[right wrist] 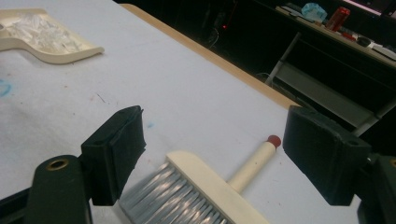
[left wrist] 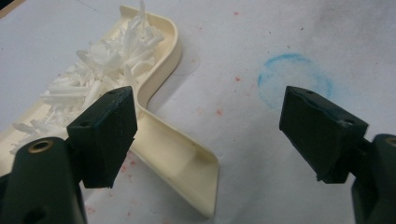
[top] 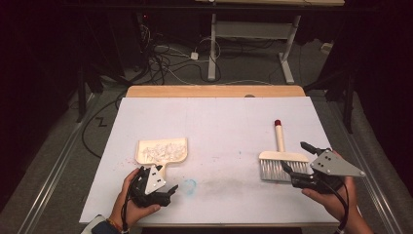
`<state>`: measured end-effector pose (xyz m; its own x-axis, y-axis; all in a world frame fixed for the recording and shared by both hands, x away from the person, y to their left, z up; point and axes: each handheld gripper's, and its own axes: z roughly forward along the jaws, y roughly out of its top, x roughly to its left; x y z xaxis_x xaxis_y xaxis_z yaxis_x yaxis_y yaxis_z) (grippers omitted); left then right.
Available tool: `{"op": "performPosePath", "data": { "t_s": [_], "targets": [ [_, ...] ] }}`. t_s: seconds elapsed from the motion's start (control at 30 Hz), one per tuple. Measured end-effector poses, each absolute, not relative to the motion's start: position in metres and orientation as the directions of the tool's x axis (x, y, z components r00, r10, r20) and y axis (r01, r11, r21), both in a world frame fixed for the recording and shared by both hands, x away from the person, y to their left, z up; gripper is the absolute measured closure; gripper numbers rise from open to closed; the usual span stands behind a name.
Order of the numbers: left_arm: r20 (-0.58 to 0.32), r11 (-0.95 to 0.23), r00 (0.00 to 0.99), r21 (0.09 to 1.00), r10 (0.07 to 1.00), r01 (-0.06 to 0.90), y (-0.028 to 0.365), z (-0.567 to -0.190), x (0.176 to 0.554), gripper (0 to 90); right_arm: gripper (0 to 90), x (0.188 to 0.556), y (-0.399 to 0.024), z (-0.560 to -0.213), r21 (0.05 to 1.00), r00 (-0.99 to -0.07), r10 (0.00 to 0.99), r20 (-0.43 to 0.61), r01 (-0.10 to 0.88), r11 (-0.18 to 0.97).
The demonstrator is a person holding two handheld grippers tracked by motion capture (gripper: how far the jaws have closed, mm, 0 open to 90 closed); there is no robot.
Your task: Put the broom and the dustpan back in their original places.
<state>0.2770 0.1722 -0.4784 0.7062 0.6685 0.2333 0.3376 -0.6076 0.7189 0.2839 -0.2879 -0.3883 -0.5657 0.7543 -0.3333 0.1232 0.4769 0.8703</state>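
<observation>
A cream dustpan (top: 161, 150) lies left of centre on the white sheet, holding a heap of white shreds (left wrist: 107, 60). Its short handle (left wrist: 177, 158) points toward me, and my left gripper (top: 158, 179) stands open just behind it. In the left gripper view (left wrist: 210, 109) the handle lies beside the left jaw, untouched. A cream hand brush (top: 284, 163) with grey bristles and a red-tipped handle (top: 279, 134) lies at the right. My right gripper (top: 296, 156) is open over the brush head (right wrist: 205, 186), not touching it.
A faint blue ring (top: 190, 185) and small red specks mark the sheet near the front. The wooden table edge (top: 214, 91) shows at the back. Beyond it are cables on the floor and a white desk frame (top: 212, 48).
</observation>
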Motion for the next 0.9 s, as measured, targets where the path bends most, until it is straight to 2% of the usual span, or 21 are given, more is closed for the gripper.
{"op": "performPosePath", "data": {
  "t_s": [0.9],
  "targets": [
    [0.228,-0.611,0.718,0.719,0.657,0.331,0.170,-0.479,0.277,18.7,20.8,0.266,-0.317,-0.425,0.847,-0.540,0.767,-0.347,0.170,0.503]
  ]
}}
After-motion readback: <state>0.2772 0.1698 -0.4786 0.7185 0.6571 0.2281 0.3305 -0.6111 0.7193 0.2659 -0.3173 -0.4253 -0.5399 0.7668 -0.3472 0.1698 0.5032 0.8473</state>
